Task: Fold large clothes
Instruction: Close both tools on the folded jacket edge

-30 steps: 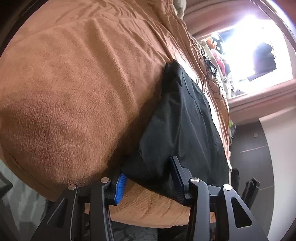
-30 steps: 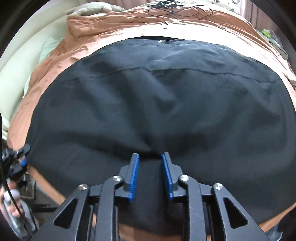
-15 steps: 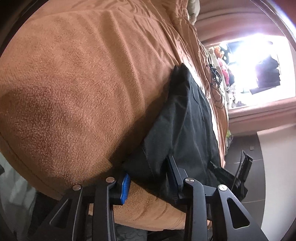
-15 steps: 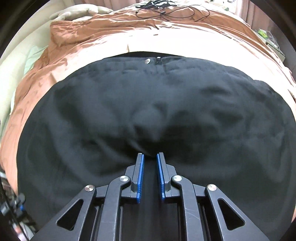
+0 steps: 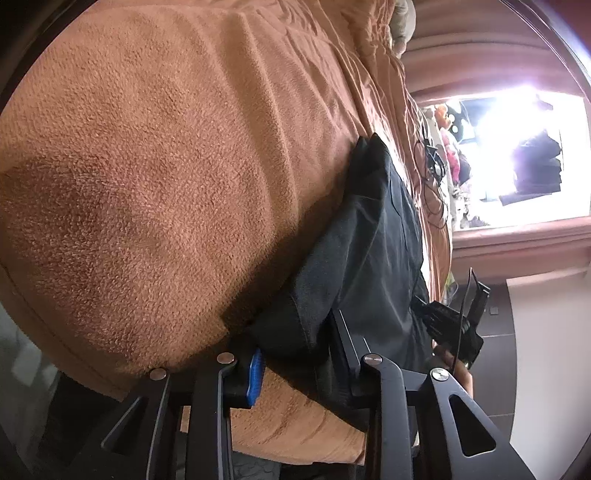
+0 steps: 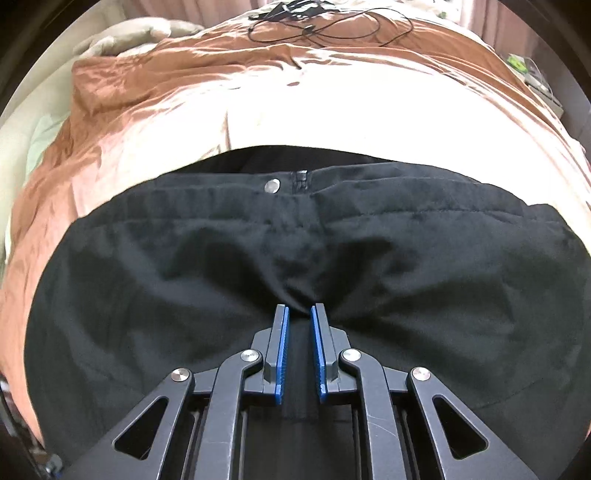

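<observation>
1. Black trousers (image 6: 295, 258) lie spread across a brown fleece blanket (image 5: 155, 177) on a bed, waistband on the far side, its metal snap button (image 6: 272, 185) and zip facing up.
2. Right gripper (image 6: 298, 314) sits at the near middle of the trousers. Its blue-padded fingers (image 6: 282, 350) are nearly together, pinching a ridge of black cloth; creases fan out from that pinch (a sign the fabric is under tension).
3. Left gripper (image 5: 295, 354) is at the trousers' end by the bed's edge. Its fingers are partly closed around a thick bunch of cloth that fills the gap between them.
4. Both grips sit on the near edge, likely so that edge can be lifted evenly and carried over toward the waistband.
5. Black cables (image 6: 325, 26) lie on the blanket beyond the waistband, well apart from the trousers.
6. Pale pillow (image 6: 125, 37) rests at the far left corner of the bed.
</observation>
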A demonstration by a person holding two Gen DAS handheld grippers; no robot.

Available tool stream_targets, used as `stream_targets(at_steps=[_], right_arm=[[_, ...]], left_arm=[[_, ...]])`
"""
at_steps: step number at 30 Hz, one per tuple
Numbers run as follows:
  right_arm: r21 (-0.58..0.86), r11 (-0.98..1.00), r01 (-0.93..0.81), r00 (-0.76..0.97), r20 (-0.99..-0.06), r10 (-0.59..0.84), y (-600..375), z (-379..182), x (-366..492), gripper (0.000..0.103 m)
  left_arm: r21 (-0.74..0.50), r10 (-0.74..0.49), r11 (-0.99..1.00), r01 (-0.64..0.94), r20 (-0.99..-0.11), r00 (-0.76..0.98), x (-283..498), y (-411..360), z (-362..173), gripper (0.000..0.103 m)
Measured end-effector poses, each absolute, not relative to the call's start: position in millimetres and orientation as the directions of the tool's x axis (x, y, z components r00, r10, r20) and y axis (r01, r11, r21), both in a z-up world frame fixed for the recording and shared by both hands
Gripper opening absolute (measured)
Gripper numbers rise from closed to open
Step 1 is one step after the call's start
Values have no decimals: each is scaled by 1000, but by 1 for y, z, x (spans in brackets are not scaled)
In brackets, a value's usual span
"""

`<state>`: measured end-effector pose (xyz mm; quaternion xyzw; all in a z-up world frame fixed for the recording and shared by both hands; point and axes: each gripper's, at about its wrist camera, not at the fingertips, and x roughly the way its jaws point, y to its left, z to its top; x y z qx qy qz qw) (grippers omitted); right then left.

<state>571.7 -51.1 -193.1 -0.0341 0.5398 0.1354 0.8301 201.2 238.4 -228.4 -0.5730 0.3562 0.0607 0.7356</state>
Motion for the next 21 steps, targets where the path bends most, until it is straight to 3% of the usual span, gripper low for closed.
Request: stream_targets(at_steps=[4,9,14,17,21], right_arm=[[55,957,-285,387,-907,167,-44,-191,575,11],[122,946,-299,390,-889,238,-55,-159,556,11],[154,925,-348,385,-876,291,-73,-137,508,16],[212,911,-355,357,-870,341,-91,-135,479,34],[264,896,-358,354,-849,392,-112,-131,442,36]], left_arm=[[-798,-316,333,-502,-597,738,207,236,-226,28],[-804,-311,330,-495,-588,747,204,233,-218,17],[-821,-302,353,-448,-553,776,200,228,-194,13],[-838,-304,367,-405,-519,799,202,225,-175,12],[-854,-316,394,-339,-472,823,207,217,-149,11]])
